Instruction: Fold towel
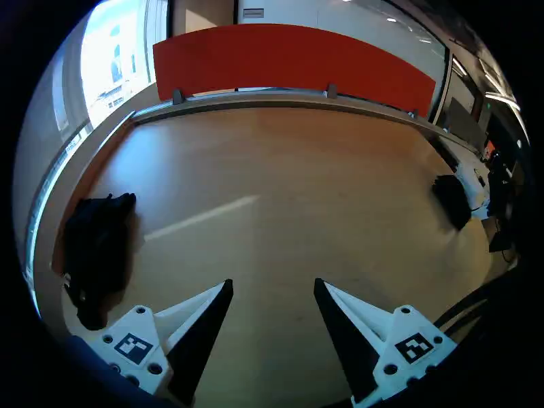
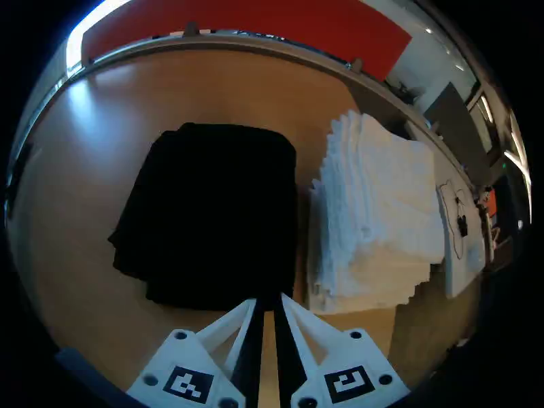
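A stack of folded black towels [image 2: 211, 211] lies flat on the wooden table [image 2: 81, 272] in the right gripper view. My right gripper [image 2: 267, 299] is shut to a thin slit, its tips at the stack's near edge. Whether any cloth is pinched between them I cannot tell. In the left gripper view my left gripper [image 1: 273, 282] stands open above bare wood [image 1: 285, 177], nothing between its fingers. A crumpled black towel [image 1: 98, 251] lies to its left near the table's edge.
A stack of folded white towels [image 2: 377, 211] sits right beside the black stack. A white pad with a cable [image 2: 462, 238] lies further right. A red partition [image 1: 292, 58] lines the table's far edge. A small black bundle [image 1: 453, 199] rests at the right.
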